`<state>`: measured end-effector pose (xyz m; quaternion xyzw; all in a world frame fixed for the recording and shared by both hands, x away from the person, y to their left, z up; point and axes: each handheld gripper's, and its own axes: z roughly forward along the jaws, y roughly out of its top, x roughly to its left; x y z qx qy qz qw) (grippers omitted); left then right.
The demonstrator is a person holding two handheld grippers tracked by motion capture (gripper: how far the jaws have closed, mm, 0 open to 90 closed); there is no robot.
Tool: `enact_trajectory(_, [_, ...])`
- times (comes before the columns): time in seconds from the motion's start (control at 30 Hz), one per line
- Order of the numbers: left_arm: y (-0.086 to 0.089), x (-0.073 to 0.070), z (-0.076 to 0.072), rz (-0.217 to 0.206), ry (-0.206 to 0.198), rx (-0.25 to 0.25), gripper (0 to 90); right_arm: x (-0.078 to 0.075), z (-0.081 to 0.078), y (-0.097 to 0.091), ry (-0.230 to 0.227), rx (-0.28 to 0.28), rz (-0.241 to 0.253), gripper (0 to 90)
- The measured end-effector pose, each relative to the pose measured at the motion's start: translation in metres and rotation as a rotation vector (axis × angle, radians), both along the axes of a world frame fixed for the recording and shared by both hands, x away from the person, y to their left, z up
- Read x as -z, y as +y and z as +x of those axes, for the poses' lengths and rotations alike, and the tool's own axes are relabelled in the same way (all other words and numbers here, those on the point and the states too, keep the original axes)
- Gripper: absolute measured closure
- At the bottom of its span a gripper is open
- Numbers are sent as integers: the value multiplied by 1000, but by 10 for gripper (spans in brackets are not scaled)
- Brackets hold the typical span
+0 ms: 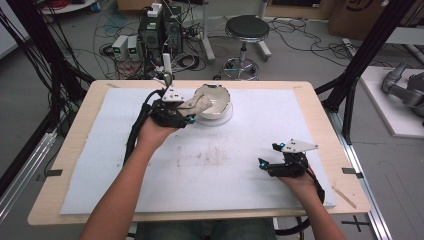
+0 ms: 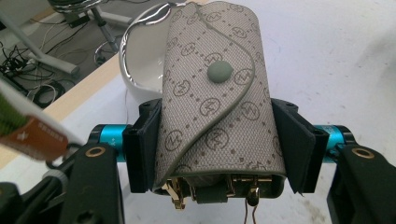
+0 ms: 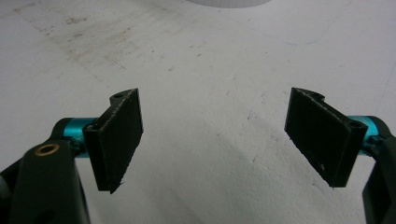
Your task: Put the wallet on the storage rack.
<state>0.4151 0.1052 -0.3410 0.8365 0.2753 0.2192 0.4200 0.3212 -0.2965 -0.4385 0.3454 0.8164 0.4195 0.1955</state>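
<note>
My left gripper [image 1: 192, 113] is shut on a grey-beige monogram key pouch [image 2: 212, 98], which has a round snap on its flap and gold key hooks hanging out of its near end. In the high view the key pouch [image 1: 197, 104] is held at the left rim of a white, shell-like bowl [image 1: 216, 101] that stands on a round white base at the table's back middle. The bowl [image 2: 142, 65] sits just beyond the pouch in the left gripper view. Low over the mat at the front right, my right gripper [image 1: 267, 156] is open, with nothing between its jaws [image 3: 215, 135].
A white foam mat [image 1: 210, 165] covers most of the wooden table [image 1: 65, 150]; it is scuffed brown near its middle. Behind the table stand a black stool [image 1: 246, 30], computer boxes and loose cables [image 1: 150, 35]. A black frame [image 1: 360, 55] rises at the right.
</note>
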Motion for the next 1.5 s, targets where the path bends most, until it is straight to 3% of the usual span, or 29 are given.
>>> enact_trajectory(0.43, [-35, 0, 35, 75, 8, -2, 382, 1, 0, 0, 6, -1, 1, 196])
enact_trajectory(0.63, [-39, 9, 43, 102, 23, -16, 382, 1, 0, -1, 9, -3, 1, 197])
enact_trajectory(1.1, [-49, 23, 55, 115, 37, -34, 379, 3, 2, 1, 7, -4, -6, 196])
enact_trajectory(1.5, [-64, 23, 70, 146, 66, -36, 372, 2, 1, 2, 4, -7, -6, 196])
